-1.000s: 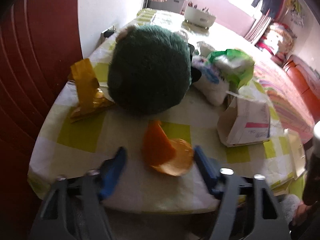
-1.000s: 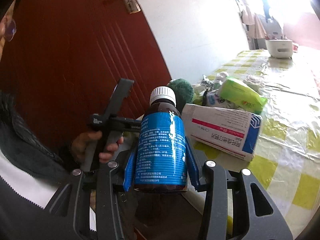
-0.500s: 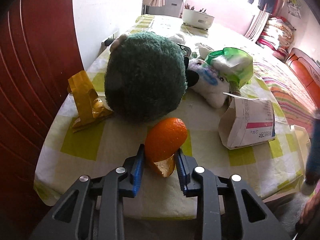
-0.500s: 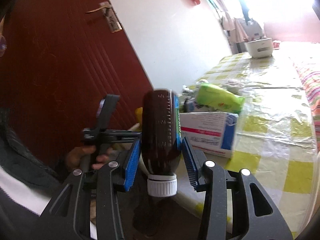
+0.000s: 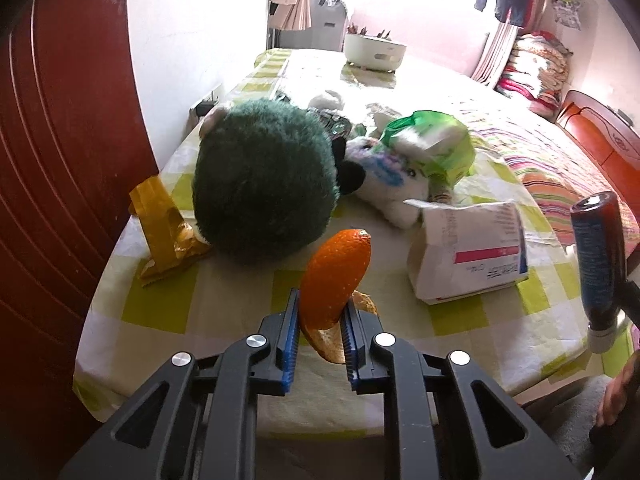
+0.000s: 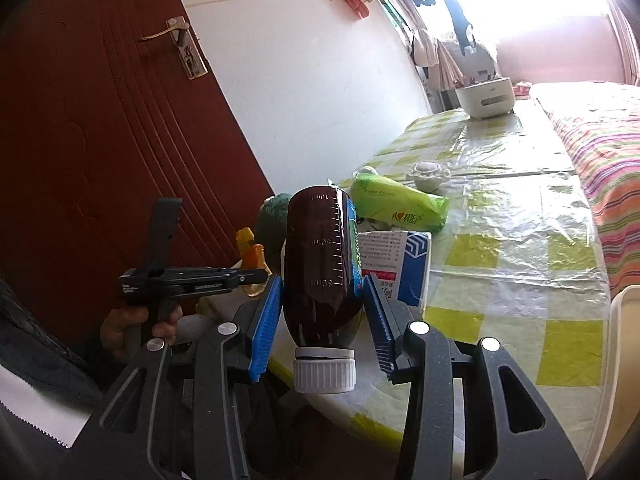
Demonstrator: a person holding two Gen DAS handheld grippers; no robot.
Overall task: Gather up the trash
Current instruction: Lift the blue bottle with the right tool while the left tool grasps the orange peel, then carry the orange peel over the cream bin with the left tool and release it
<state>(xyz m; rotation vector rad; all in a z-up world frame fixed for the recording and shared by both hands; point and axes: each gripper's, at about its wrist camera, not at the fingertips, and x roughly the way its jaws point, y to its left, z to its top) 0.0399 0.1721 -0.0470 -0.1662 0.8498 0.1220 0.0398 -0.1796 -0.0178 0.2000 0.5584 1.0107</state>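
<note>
The left tool point(image 5: 319, 330) is clenched on the orange peel point(image 5: 334, 280) at 6 o'clock on the surface point(image 5: 236, 304); lift straight up. The right tool point(image 6: 322, 320) grips the inverted brown bottle point(image 6: 320, 264).

On the table point(image 5: 224, 304), a plush ball point(image 5: 264, 184) sits with a folded wrapper point(image 5: 164, 232) to its left, a soft toy point(image 5: 396, 184) and carton point(image 5: 468, 256) to its right, and a peel point(image 5: 334, 276) in front.
</note>
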